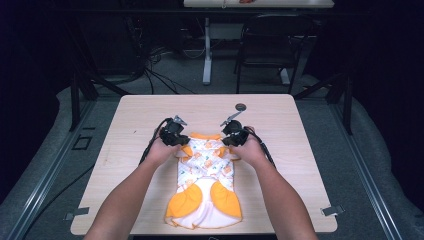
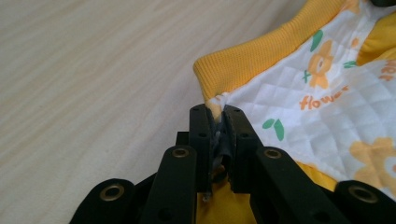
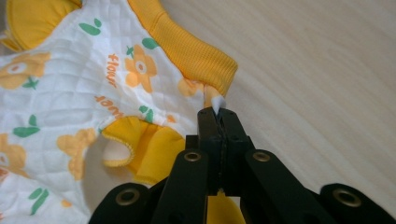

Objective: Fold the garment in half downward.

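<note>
A small quilted garment [image 1: 205, 175], white with orange flowers and yellow ribbed trim, lies flat on the wooden table [image 1: 280, 150], its collar at the far end. My left gripper [image 1: 179, 142] is shut on the garment's left shoulder by the collar; in the left gripper view its jaws pinch a fold of white and yellow cloth [image 2: 215, 105] beside the yellow collar band [image 2: 252, 60]. At the garment's other shoulder my right gripper [image 1: 231, 140] is shut too, with a tuft of fabric [image 3: 215, 101] poking out between the jaws next to the collar band [image 3: 196, 51].
A small dark round disc [image 1: 240, 106] sits on the table beyond the right gripper. Bare tabletop lies on both sides of the garment. A black chair [image 1: 270, 45] and a white table leg [image 1: 207, 50] stand on the floor behind the table.
</note>
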The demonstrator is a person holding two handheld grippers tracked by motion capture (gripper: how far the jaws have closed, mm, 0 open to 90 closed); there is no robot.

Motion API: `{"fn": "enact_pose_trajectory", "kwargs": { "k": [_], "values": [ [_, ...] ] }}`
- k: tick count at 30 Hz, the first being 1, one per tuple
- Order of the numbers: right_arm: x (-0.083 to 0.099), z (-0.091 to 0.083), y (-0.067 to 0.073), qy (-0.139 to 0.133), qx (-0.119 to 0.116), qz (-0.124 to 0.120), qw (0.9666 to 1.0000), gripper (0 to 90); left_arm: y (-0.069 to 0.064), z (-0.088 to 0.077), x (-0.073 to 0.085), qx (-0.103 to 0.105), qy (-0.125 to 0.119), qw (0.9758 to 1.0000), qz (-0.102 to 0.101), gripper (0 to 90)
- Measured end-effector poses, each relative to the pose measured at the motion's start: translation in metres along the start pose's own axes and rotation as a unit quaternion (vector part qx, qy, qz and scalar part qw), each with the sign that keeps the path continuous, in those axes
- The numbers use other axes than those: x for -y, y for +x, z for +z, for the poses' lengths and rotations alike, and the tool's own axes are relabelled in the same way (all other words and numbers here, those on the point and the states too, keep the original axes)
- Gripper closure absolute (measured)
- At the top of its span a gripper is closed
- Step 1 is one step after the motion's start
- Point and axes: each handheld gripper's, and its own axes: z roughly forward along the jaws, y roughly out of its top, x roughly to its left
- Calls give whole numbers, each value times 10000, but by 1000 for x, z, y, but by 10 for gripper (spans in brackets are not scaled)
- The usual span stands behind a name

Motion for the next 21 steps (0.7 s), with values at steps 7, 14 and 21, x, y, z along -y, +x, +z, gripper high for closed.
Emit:
{"fn": "enact_pose_trajectory", "kwargs": {
  "k": [7, 14, 21],
  "values": [
    [-7, -23, -1, -245, 24, -78, 9997, 895, -1, -18, -8, -60, -250, 9996, 97, 829],
    [-13, -38, 1, -436, 118, -124, 9989, 895, -1, -33, -15, -120, -411, 9989, 171, 829],
    [-22, -45, 4, -421, 217, -339, 9983, 894, 1, -40, -21, -201, -469, 9985, 202, 829]
  ]
}}
